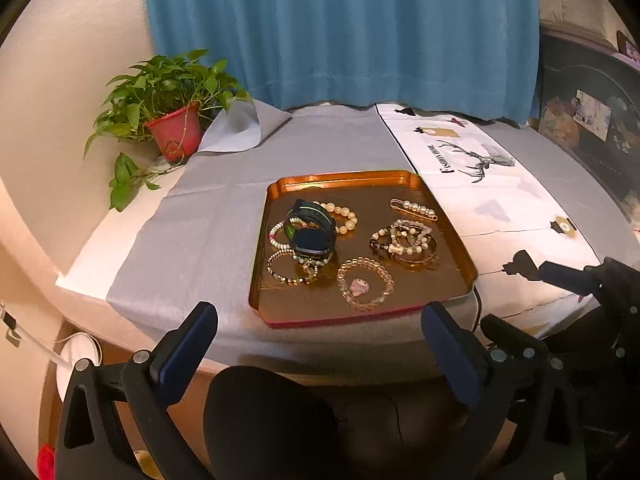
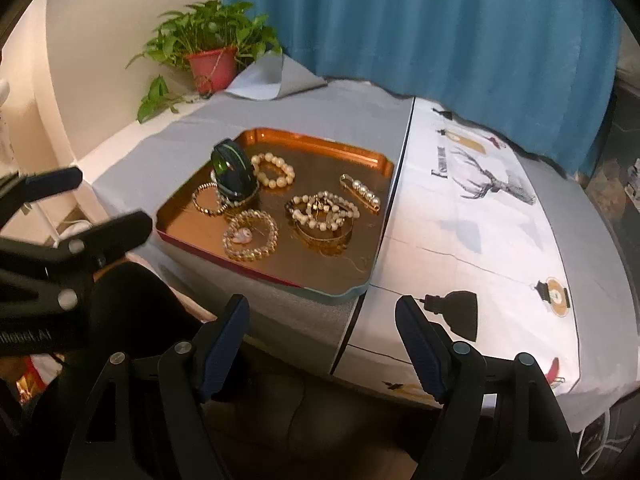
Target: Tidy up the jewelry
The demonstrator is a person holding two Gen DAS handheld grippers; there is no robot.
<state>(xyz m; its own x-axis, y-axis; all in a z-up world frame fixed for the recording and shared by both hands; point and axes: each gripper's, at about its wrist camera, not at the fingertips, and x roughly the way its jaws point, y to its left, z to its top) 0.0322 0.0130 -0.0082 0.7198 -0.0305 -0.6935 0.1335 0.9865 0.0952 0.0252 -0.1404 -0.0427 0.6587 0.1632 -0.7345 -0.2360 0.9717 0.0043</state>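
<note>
Two hand-held grippers are seen near the table's near edge, clear of the copper tray (image 1: 460,248): the left gripper (image 1: 320,344) is spread wide with nothing between its fingers, and the right gripper (image 2: 322,340) is parted and empty too. All the jewelry is laid in the tray: a dark watch (image 1: 314,232) at the left, a pearl hair clip (image 1: 414,209) at the far right, a clear bead bracelet (image 1: 365,284) nearest, and a heap of bracelets (image 1: 404,242) to the right.
</note>
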